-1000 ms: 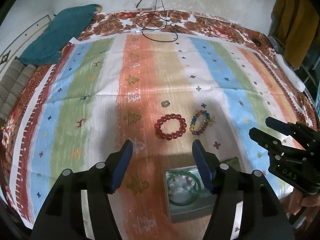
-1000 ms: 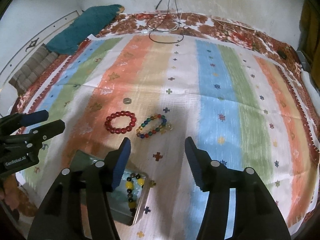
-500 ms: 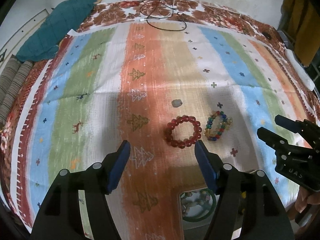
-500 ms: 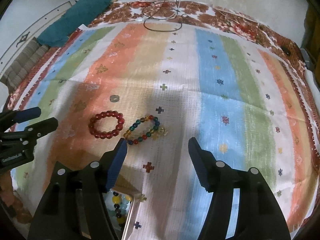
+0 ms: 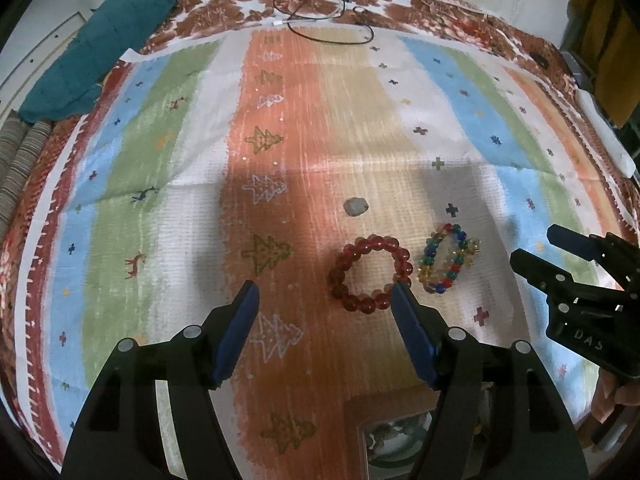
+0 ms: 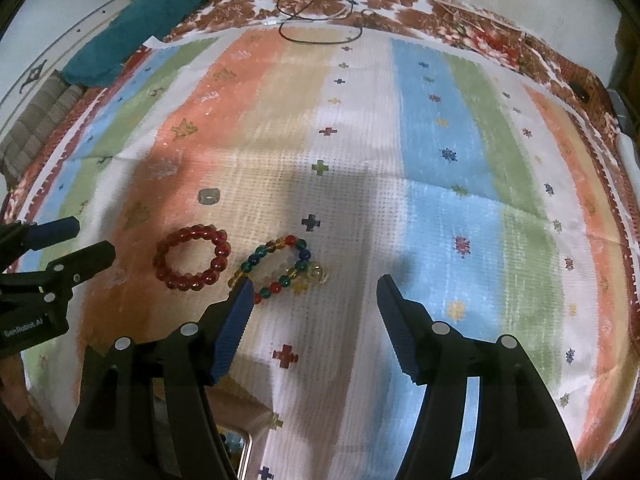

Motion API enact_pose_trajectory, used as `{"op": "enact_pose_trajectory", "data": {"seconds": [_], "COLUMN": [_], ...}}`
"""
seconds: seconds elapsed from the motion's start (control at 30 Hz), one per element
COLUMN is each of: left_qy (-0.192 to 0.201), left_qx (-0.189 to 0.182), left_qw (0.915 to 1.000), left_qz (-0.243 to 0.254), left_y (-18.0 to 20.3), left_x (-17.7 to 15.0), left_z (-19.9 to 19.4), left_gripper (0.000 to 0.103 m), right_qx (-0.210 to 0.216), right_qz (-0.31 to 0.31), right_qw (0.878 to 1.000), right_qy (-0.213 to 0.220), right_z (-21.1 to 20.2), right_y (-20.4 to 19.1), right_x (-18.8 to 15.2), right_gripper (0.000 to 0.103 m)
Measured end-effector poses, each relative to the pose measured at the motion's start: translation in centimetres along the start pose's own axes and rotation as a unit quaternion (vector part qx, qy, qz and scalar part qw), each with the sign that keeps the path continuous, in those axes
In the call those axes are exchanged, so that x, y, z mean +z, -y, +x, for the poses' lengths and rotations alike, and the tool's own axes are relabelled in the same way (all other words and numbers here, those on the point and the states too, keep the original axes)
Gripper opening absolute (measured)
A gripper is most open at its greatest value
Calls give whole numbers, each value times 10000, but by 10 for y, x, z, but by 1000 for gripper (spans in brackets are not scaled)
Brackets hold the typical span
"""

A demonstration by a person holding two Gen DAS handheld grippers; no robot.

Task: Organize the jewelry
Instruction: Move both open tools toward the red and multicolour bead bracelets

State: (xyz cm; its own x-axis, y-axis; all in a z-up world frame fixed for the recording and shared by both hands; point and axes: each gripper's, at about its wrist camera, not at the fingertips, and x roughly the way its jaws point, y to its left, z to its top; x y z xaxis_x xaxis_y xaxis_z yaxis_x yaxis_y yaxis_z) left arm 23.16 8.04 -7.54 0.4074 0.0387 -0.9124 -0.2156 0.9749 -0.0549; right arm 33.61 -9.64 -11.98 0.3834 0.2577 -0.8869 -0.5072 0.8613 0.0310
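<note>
A red bead bracelet (image 5: 370,272) lies on the striped cloth, with a multicoloured bead bracelet (image 5: 448,264) just right of it and a small grey ring (image 5: 355,207) beyond. My left gripper (image 5: 325,300) is open and empty, just short of the red bracelet. My right gripper (image 6: 312,292) is open and empty, its left finger beside the multicoloured bracelet (image 6: 276,268); the red bracelet (image 6: 192,258) and the ring (image 6: 209,196) also show there. A box (image 5: 404,448) with bracelets inside sits at the bottom edge, mostly hidden.
The striped cloth (image 5: 160,160) covers a floral-edged bed. A teal cloth (image 5: 108,44) lies at the far left. A black cable (image 5: 324,12) coils at the far edge. The box corner (image 6: 236,452) shows under the right gripper.
Both grippers moved forward over the cloth toward the bracelets. The box has slid to the bottom edge of both views. Both grippers stayed open.
</note>
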Motion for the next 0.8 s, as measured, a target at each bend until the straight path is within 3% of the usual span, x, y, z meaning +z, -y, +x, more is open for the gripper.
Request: {"op": "enact_pose_trajectory", "data": {"seconds": [0.8], "left_qy": [-470], "left_qx": [-6], "left_qw": [9988], "left_qz": [98], "left_y": [-5], "left_x": [14], "left_z": [51], "left_gripper": [68], "right_qx": [-105], "right_qz": [-107], "right_qw": [9989], "right_qy": [-449], "right_z": [53], "right_y": [-3], "right_x": [16], "right_gripper": [64]}}
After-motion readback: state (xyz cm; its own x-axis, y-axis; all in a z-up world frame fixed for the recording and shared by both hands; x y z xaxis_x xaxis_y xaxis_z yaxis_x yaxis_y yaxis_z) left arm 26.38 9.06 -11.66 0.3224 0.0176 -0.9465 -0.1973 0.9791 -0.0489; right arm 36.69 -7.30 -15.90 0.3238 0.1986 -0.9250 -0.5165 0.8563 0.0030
